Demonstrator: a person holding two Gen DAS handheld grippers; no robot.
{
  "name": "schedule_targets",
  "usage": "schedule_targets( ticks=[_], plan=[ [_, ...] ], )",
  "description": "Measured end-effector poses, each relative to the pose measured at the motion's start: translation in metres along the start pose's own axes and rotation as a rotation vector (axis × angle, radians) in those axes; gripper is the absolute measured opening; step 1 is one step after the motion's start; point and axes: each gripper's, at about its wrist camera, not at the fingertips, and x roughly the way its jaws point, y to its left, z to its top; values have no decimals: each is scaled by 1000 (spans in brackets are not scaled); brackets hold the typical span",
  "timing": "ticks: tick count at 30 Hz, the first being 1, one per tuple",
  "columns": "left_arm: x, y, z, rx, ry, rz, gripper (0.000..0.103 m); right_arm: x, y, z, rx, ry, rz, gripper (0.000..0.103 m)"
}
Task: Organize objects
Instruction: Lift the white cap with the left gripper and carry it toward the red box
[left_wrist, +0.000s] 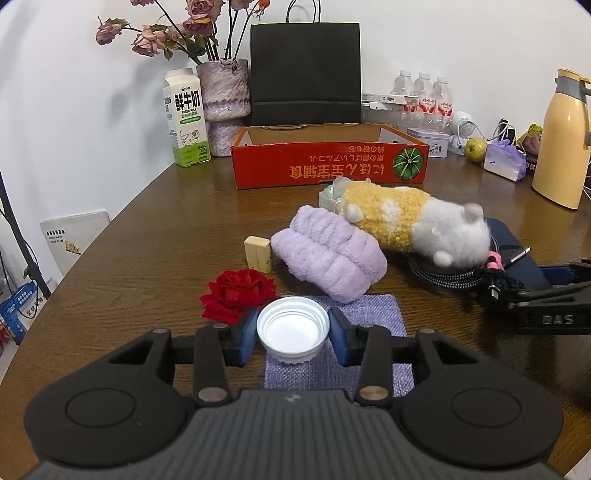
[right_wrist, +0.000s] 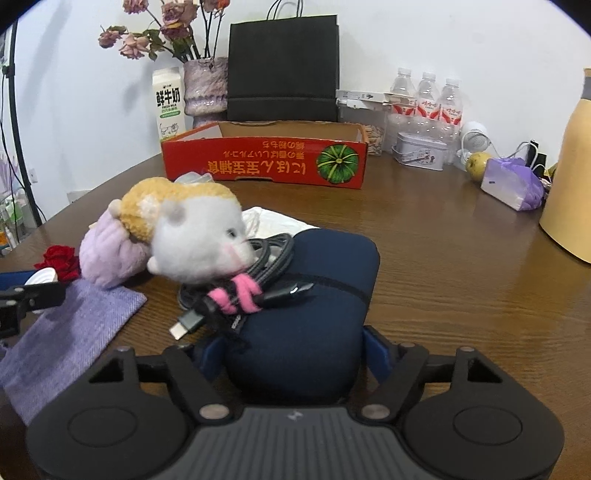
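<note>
My left gripper is shut on a white plastic lid, held just above a purple woven cloth. My right gripper is shut on a navy blue pouch that lies on the table. A coiled black cable with a pink tie lies on the pouch, and a yellow and white plush hamster leans against it. A purple fluffy headband, a red fabric rose and a small wooden block lie beside the plush. The open red cardboard box stands behind them.
At the back stand a milk carton, a vase of dried roses, a black paper bag, water bottles and a tin. A yellow jug, a green fruit and a purple packet stand at the right.
</note>
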Motion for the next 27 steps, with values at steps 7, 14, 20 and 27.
schedule_targets(
  ticks=[7,14,20,27],
  plan=[
    [-2,-1,-3,3,4,-5,41,-20,-22,-13,-17,1,36,72],
    [-3,-3,-4,7,5,-5,41,-14,-27,-9,-22,45,19,80],
    [-3,-4,-4,8,4,-1,41,-5,-18,-7,43,28,-61,85],
    [-3,-2,-4,-6,1,-6,41,3,-14,-4,81,22,-111,87]
  ],
)
